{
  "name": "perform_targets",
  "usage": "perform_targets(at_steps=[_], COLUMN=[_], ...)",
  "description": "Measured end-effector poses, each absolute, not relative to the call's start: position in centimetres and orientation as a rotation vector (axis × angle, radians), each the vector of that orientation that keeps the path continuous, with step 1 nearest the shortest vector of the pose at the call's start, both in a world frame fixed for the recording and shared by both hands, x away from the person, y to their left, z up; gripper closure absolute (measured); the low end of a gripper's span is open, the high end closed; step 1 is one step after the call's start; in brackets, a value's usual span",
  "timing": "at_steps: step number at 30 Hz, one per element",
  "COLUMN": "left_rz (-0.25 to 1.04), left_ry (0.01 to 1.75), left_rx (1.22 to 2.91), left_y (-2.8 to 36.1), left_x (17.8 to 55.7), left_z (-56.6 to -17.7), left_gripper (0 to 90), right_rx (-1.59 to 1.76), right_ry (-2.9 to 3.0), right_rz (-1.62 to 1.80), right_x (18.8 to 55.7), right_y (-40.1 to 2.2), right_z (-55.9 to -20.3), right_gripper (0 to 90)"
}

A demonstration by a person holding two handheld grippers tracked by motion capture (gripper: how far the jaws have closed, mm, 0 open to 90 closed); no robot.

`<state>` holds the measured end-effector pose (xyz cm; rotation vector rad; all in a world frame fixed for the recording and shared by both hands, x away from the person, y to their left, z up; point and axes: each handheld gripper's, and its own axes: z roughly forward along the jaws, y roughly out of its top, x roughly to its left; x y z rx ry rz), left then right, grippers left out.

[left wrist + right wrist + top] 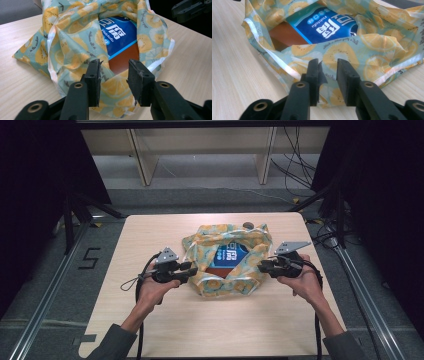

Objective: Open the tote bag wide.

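Most of the blue packet (pixel 227 255) sits buried inside the fruit-print bag (pixel 227 285), so you only get a slice of its label through the opening. In the left gripper view the print reads "Fish tofu", but the bigger characters get swallowed by the bag's folds. There's a brown thing (pixel 124 60) under the packet and I honestly can't tell what it is. From above, a small dark round object (pixel 248 225) pokes out behind the bag, too tiny to make out. In the right gripper view the bag's far side runs off the top edge. Both forearms are cut off at the bottom of the high view.
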<state>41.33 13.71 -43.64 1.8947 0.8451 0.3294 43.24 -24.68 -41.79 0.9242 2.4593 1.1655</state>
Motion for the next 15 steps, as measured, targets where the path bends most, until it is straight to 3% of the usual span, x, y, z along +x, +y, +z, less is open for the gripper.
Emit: perform_targets(at_steps=[10,15], left_rz=[0.332,0.371], left_ry=[0.834,0.817], left_rx=[1.895,1.935], left_y=[14.2,14.0], left_x=[40.5,39.9], left_z=[-43.5,-43.5], left_gripper=[41.8,38.3], right_rx=[0.913,0.948], right_ry=[2.451,2.410], right_rz=[1.165,1.213], right_x=[42.5,42.3], right_y=[-24.5,-24.9], right_z=[-41.8,-41.7], right_gripper=[56.5,51.3])
